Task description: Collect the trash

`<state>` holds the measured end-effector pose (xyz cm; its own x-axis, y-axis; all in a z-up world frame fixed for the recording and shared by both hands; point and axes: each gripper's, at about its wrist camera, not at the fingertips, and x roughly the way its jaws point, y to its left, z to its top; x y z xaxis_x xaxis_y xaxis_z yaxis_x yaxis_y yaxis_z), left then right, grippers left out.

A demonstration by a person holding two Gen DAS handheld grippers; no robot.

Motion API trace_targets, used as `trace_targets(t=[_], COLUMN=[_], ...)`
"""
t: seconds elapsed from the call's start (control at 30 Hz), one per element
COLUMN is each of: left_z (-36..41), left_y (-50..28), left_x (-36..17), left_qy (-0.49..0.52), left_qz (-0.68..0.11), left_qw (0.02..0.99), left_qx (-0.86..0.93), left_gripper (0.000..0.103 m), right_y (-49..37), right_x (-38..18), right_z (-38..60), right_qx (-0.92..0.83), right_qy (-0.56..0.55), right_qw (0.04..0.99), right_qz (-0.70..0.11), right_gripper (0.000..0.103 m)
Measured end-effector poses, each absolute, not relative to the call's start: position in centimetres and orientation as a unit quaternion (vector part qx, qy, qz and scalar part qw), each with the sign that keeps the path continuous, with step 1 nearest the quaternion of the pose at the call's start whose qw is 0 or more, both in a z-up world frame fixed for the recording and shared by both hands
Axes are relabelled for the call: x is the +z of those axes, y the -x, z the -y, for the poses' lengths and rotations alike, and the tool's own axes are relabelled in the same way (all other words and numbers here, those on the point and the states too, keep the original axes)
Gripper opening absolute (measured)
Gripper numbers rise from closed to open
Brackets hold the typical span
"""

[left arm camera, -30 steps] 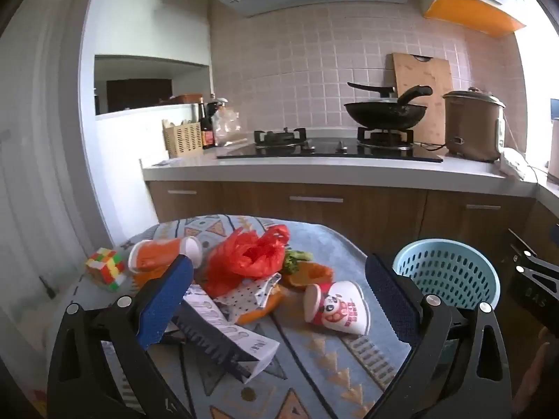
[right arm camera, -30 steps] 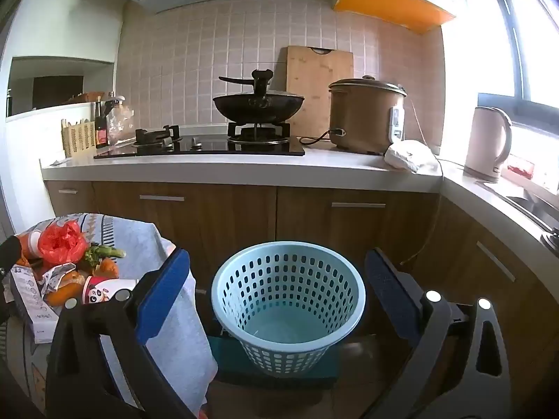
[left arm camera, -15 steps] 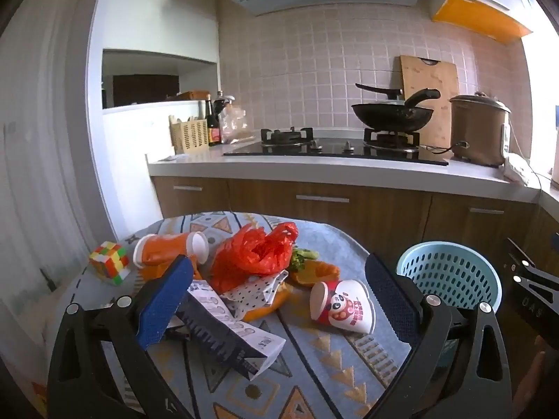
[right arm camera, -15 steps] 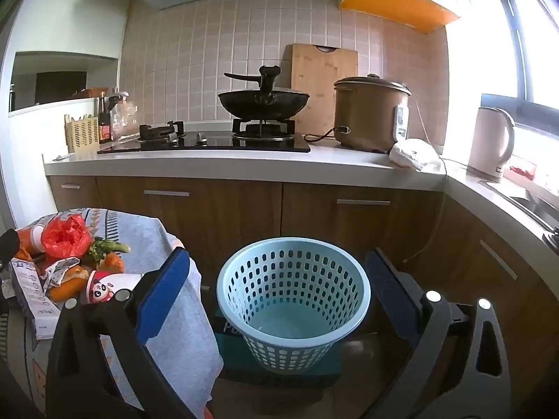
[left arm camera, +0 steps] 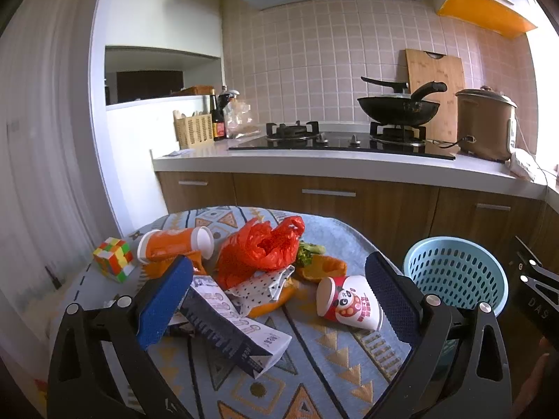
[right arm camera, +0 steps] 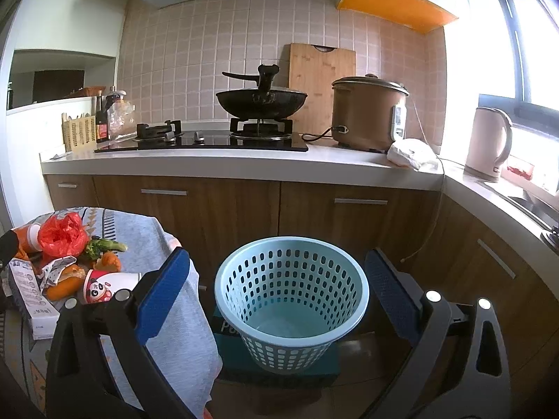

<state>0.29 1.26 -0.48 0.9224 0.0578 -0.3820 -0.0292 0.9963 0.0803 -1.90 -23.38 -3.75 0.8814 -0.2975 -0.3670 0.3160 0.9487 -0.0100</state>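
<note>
The trash sits heaped on a small round counter (left arm camera: 335, 359) draped in a grey-blue patterned cloth. At the heap's middle is a crumpled red plastic bag (left arm camera: 260, 248), glossy and wrinkled. Left of the bag an orange paper cup (left arm camera: 174, 244) lies on its side; in front of the bag are a dotted paper wrapper (left arm camera: 260, 284) and a flat printed carton (left arm camera: 229, 324); right of the bag lie broccoli (left arm camera: 307, 252), orange peel (left arm camera: 323, 267) and a tipped panda-print cup (left arm camera: 349, 303). A colourful puzzle cube (left arm camera: 112, 259) stands far left of the bag.

My left gripper (left arm camera: 276, 303) hovers over the heap, fingers (left arm camera: 162, 302) spread wide, the blue pad overlapping the carton's end; I cannot tell if it touches. My right gripper (right arm camera: 276, 300) is also wide and empty, framing a round pale-blue perforated plastic basket (right arm camera: 291, 305) that stands on a teal box right of the bag's counter.
</note>
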Motion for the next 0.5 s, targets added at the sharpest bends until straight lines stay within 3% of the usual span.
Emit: trace_targets(t=[0.5], left_z=[-1.52], left_y=[-0.02], left_x=[-0.32], left_qy=[-0.027], left_qz=[-0.19], left_qw=[0.981], left_qx=[0.016], left_gripper=[0.096], right_y=[1.91], right_x=[-3.89], right_z=[23.0], right_qx=[-0.152], right_qy=[-0.023], right_qw=[0.971], right_qz=[-0.183], right_gripper=[0.096])
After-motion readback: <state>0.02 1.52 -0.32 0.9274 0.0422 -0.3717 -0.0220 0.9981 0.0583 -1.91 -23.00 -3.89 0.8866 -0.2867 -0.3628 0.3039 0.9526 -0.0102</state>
